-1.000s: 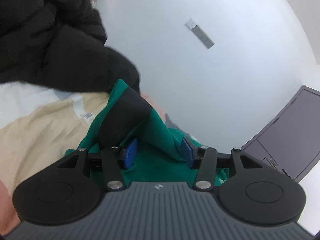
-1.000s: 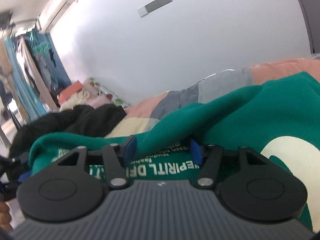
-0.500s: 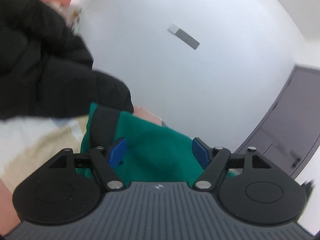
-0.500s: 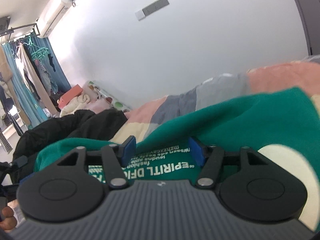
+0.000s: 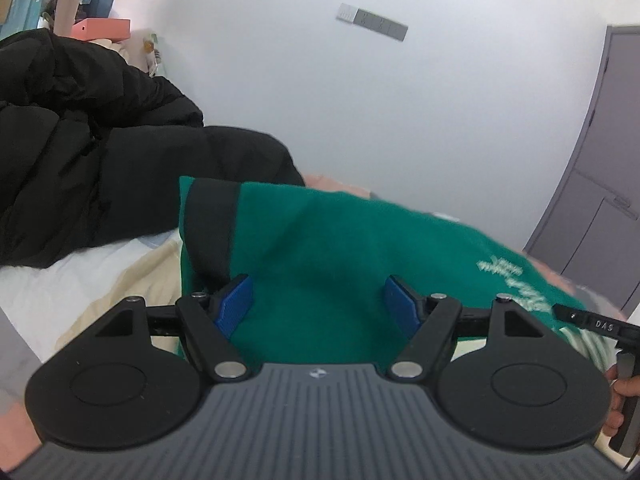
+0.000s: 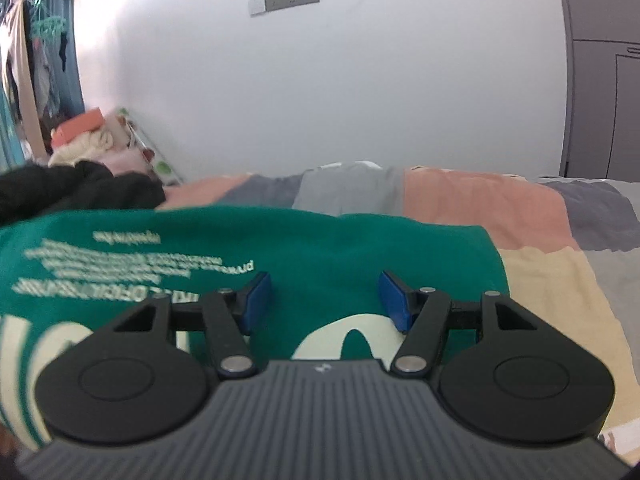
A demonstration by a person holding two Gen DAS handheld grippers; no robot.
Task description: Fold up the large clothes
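A green sweatshirt (image 5: 340, 248) with a black cuff band (image 5: 212, 232) and white printed lettering lies on the bed. My left gripper (image 5: 318, 300) is open and empty, low over its folded sleeve end. In the right wrist view the same sweatshirt (image 6: 320, 248) lies flat with its lettering upside down and a large cream print near me. My right gripper (image 6: 324, 298) is open and empty, just above the cloth near its right edge.
A black padded coat (image 5: 100, 152) is heaped at the left of the bed. The bedcover (image 6: 500, 208) has pink, grey and cream patches. A white wall stands behind, grey doors (image 5: 600, 184) at the right, and clothes and boxes (image 6: 92, 136) piled far left.
Both grippers have opened wider and let the green cloth drop; the raised fold now lies flat on the bed. Both views have tilted level, showing more of the bed.
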